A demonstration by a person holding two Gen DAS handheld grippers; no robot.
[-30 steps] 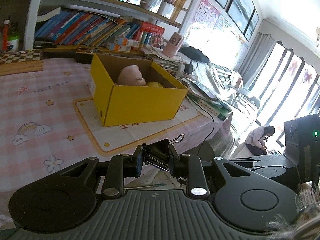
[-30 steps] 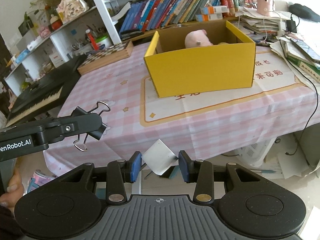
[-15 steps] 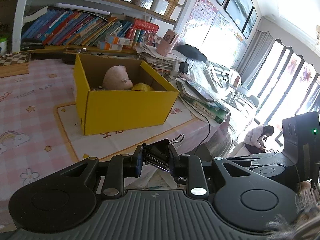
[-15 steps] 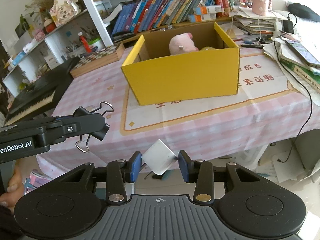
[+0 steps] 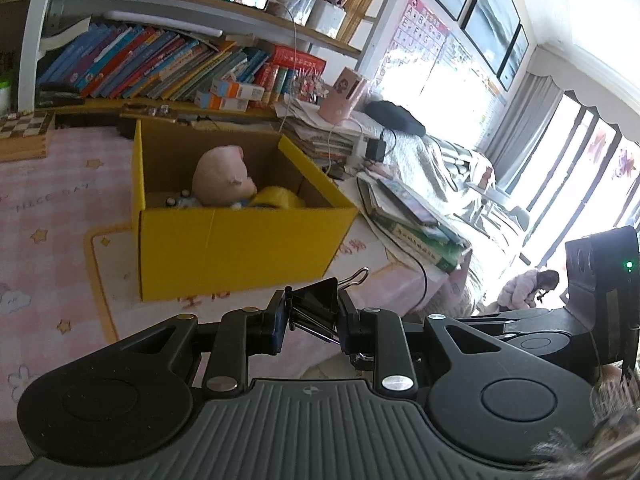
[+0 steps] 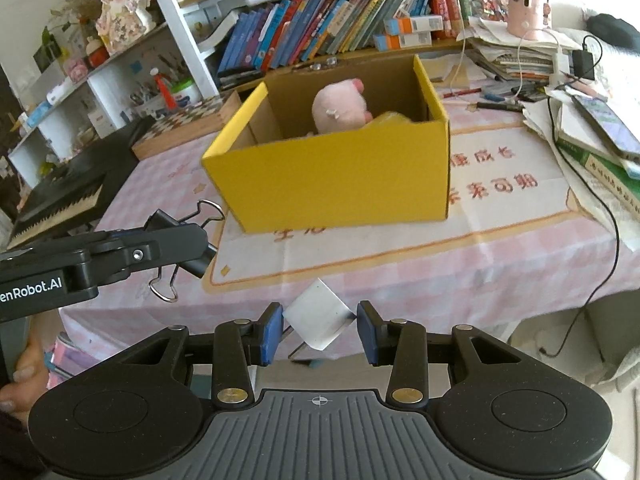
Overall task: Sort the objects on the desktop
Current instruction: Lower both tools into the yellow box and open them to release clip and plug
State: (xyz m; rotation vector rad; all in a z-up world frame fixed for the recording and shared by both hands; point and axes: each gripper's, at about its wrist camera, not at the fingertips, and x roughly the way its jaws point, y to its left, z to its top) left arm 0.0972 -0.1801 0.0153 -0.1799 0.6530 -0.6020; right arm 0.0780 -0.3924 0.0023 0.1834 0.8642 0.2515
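Observation:
My left gripper (image 5: 312,318) is shut on a black binder clip (image 5: 318,300), held in front of the table's near edge; it also shows in the right wrist view (image 6: 176,236) at the left. My right gripper (image 6: 320,326) is shut on a white binder clip (image 6: 318,314) with its wire handles below. A yellow cardboard box (image 5: 236,248) (image 6: 340,180) stands open on the pink checked tablecloth. Inside it lie a pink plush pig (image 5: 222,178) (image 6: 340,108) and a yellow object (image 5: 276,198).
Stacked books and a phone (image 6: 600,128) lie at the table's right side, with a black cable (image 6: 600,216) running over the edge. A chessboard box (image 6: 180,132) and a keyboard (image 6: 60,196) are at the left. Bookshelves stand behind.
Both grippers have moved closer to the yellow box, which now looks larger and more central. Both still hold their clips.

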